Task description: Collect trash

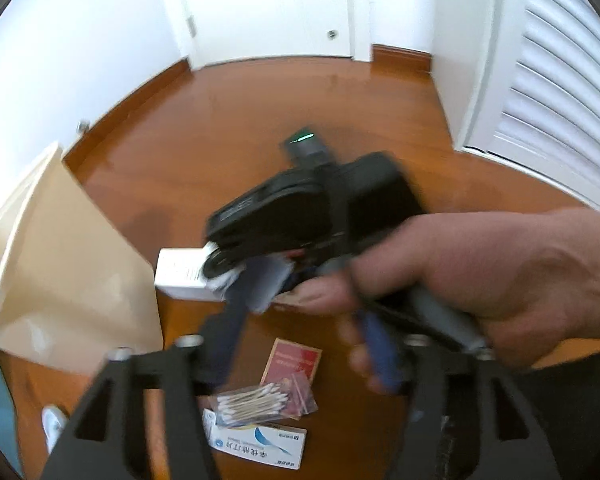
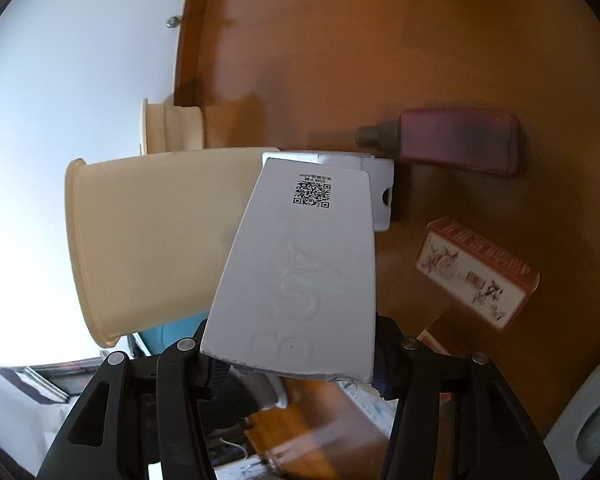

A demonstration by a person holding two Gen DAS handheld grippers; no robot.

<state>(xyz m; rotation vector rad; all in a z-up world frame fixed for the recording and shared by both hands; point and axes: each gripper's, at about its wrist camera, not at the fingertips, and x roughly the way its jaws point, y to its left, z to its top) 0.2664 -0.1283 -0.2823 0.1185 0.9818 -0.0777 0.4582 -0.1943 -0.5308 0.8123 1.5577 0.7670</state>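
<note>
Right gripper (image 2: 292, 364) clamps a white box (image 2: 300, 272); only left view shows cotton swabs (image 1: 252, 402), left gripper (image 1: 300, 352) open.

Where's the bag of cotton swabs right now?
In the left wrist view, the bag of cotton swabs lies low on the wooden floor, overlapping the blue-and-white box.

Home: wood floor (image 1: 228, 120) (louvered door (image 1: 560, 92))

Bright daylight, motion blur, fisheye edges
</note>
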